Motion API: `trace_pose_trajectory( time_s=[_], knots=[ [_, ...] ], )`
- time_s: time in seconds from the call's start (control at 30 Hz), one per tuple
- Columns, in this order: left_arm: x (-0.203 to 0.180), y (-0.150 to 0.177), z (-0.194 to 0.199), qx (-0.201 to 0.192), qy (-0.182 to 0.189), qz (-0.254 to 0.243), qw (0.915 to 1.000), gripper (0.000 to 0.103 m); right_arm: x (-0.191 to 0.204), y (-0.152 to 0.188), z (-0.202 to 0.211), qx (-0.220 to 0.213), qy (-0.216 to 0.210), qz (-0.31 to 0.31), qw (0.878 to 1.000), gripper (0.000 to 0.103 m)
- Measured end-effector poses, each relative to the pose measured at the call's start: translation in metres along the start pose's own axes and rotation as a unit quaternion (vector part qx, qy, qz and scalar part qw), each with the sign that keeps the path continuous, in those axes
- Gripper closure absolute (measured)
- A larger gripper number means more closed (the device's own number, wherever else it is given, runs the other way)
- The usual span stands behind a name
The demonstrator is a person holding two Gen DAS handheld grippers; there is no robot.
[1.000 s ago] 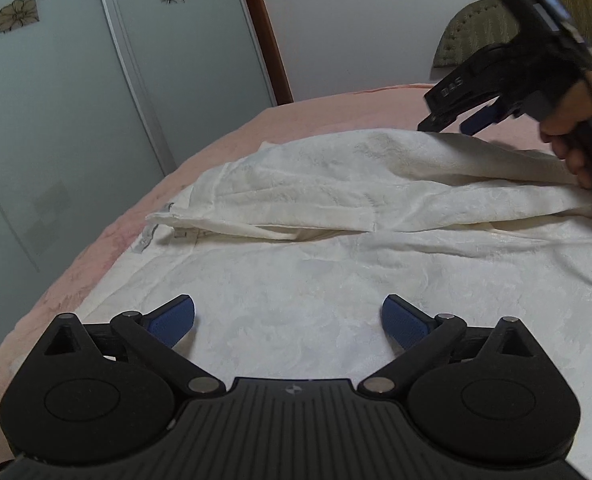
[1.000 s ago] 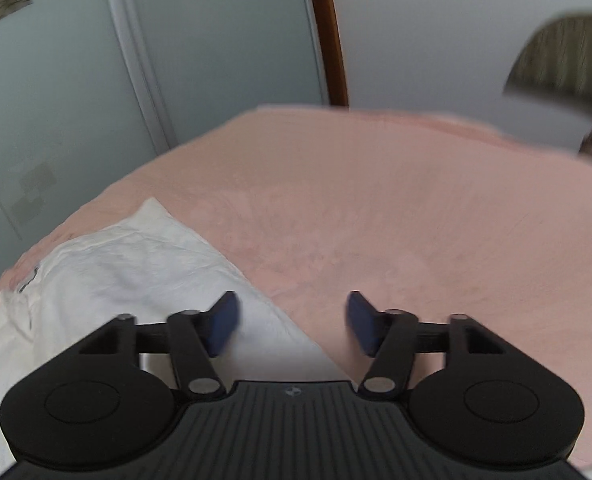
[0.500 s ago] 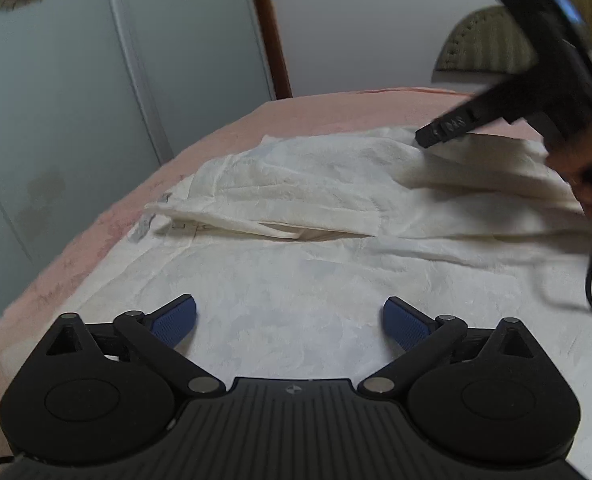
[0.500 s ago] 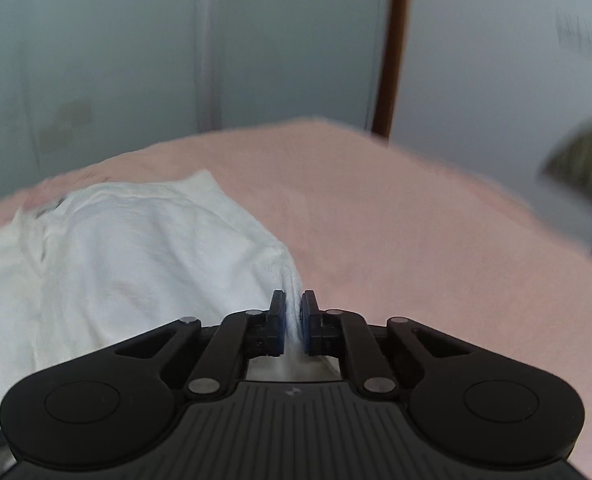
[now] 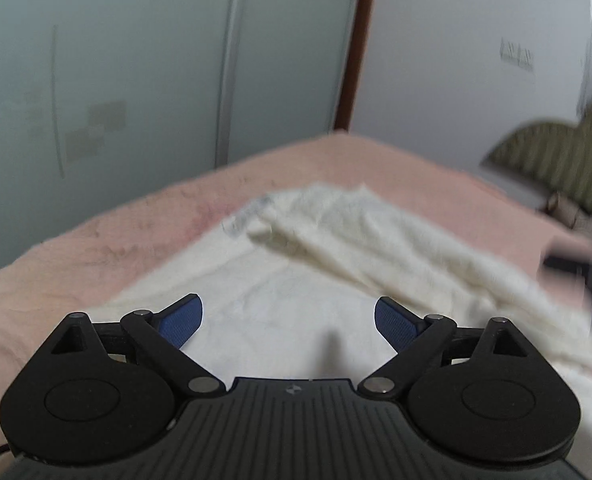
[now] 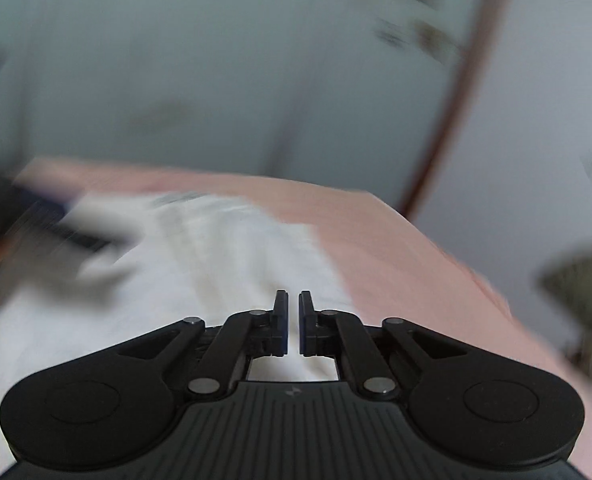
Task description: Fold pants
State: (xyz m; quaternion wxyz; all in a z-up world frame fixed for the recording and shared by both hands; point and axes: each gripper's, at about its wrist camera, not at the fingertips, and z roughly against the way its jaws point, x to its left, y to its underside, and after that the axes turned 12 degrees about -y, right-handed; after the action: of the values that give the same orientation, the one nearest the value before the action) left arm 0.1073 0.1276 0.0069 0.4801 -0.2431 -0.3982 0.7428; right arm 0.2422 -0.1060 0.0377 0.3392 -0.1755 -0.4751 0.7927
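Pink bedcover (image 5: pixel 96 248) spreads ahead of both grippers, meeting pale sliding wardrobe doors (image 5: pixel 136 80) beyond, with a brown door frame (image 5: pixel 354 60) and white wall to their right. An olive striped chair back (image 5: pixel 568 156) stands past the bed's far right edge. White pants (image 5: pixel 296 300) lie on the cover directly under and ahead of the left gripper (image 5: pixel 288 316), whose blue pads stand wide apart with nothing between them; its jaws have narrowed only slightly. Bare pink cover lies open to its left and beyond the cloth.

Right gripper (image 6: pixel 293 322) has its jaws together, pinching a fold of the pants (image 6: pixel 236 264), with free bedcover to its right. A second ago those jaws stood open over the cloth's edge; since then both views have swung and blurred, and a raised fold now runs diagonally across the left view.
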Motion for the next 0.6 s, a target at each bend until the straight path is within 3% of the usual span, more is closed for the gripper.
trace_pose_trajectory(
  time_s=[0.03, 0.1, 0.23, 0.3, 0.37, 0.43, 0.47, 0.6],
  knots=[
    [-0.003, 0.003, -0.002, 0.006, 0.003, -0.006, 1.0, 0.008, -0.033, -0.004, -0.008, 0.005, -0.019, -0.073, 0.997, 0.094],
    [-0.008, 0.01, -0.006, 0.017, 0.007, -0.023, 0.9996, 0.008, -0.088, 0.0, -0.028, 0.014, -0.049, -0.19, 0.98, 0.093],
    [-0.015, 0.019, -0.011, 0.008, 0.004, -0.059, 0.9982, 0.008, -0.158, 0.025, -0.069, 0.037, -0.078, -0.33, 0.94, 0.093],
    [-0.016, 0.022, -0.013, 0.003, 0.006, -0.066, 0.9978, 0.006, -0.18, 0.041, -0.083, 0.039, -0.121, -0.394, 0.91, 0.09],
    [-0.017, 0.024, -0.014, 0.003, 0.01, -0.069, 0.9976, 0.004, -0.187, 0.059, -0.089, 0.008, -0.184, -0.446, 0.876, 0.078],
    [-0.019, 0.024, -0.016, 0.005, 0.01, -0.071, 0.9974, 0.003, -0.192, 0.062, -0.092, -0.018, -0.238, -0.453, 0.859, 0.04],
    [-0.02, 0.024, -0.017, 0.006, 0.01, -0.073, 0.9973, 0.002, -0.192, 0.061, -0.091, -0.023, -0.252, -0.445, 0.859, 0.029],
    [-0.025, 0.026, -0.019, 0.002, 0.004, -0.084, 0.9964, 0.0, -0.178, 0.04, -0.099, 0.016, -0.252, -0.39, 0.885, 0.028]
  ],
)
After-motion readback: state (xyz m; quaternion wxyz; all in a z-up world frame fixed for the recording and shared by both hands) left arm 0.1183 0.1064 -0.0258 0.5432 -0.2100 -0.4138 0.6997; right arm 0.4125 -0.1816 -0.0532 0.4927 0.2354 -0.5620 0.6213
